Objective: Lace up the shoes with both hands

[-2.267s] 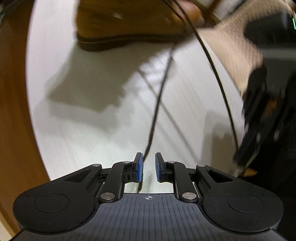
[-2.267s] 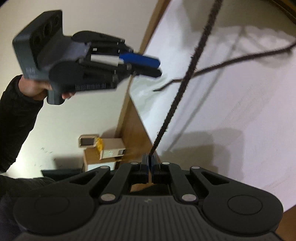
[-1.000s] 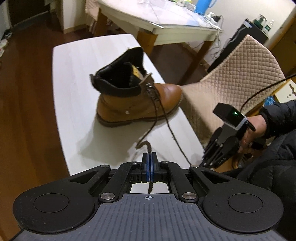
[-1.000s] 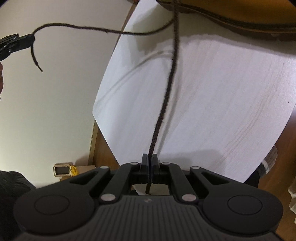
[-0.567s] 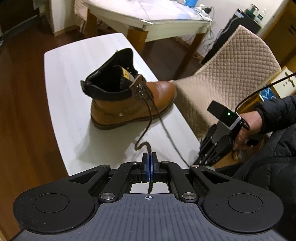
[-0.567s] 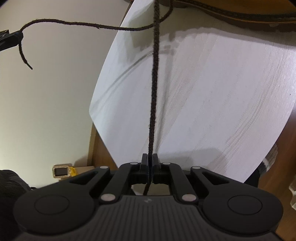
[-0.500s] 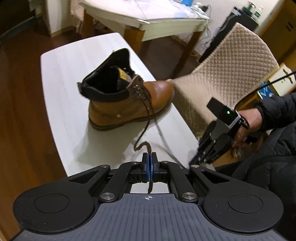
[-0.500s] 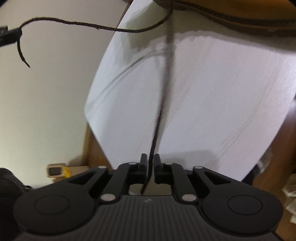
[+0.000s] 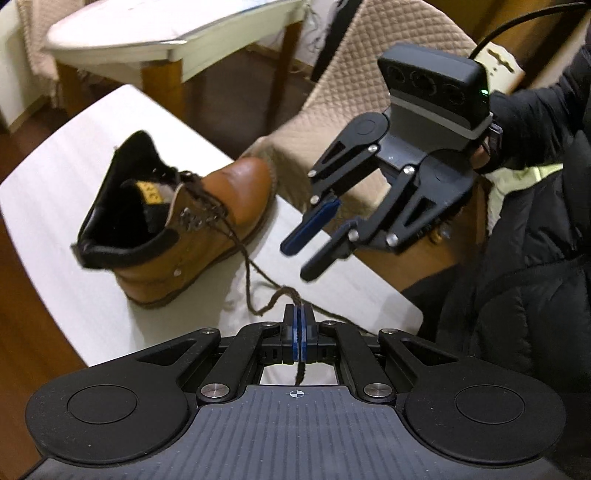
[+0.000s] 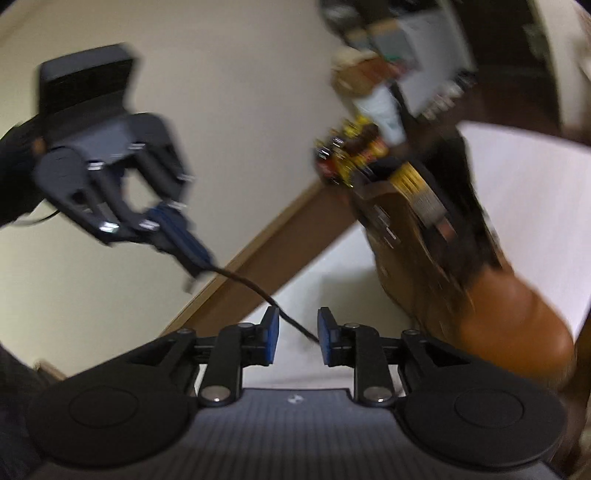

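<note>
A brown leather boot (image 9: 207, 221) stands on the white table (image 9: 66, 158), its toe towards the far right edge. My left gripper (image 9: 297, 321) is shut on the end of one dark lace (image 9: 248, 284), which hangs slack from the boot's eyelets. The other lace (image 9: 334, 315) lies loose on the table and runs off its near right edge. My right gripper (image 9: 294, 263) hovers above the table, right of the boot; its jaws are opening and nothing is pressed between them. In the blurred right wrist view, the right gripper (image 10: 297, 332) faces the boot (image 10: 480, 295) and the left gripper (image 10: 201, 267) holding its lace.
A beige quilted chair (image 9: 369, 74) stands just past the table's far right edge. A second white table (image 9: 166, 29) with wooden legs is behind. Dark wooden floor (image 9: 22, 295) lies to the left. A person's dark jacket (image 9: 535, 295) fills the right side.
The right gripper opened and let go of its lace, which dropped onto the table, then rose from below the table edge. The left gripper kept its lace, now slack.
</note>
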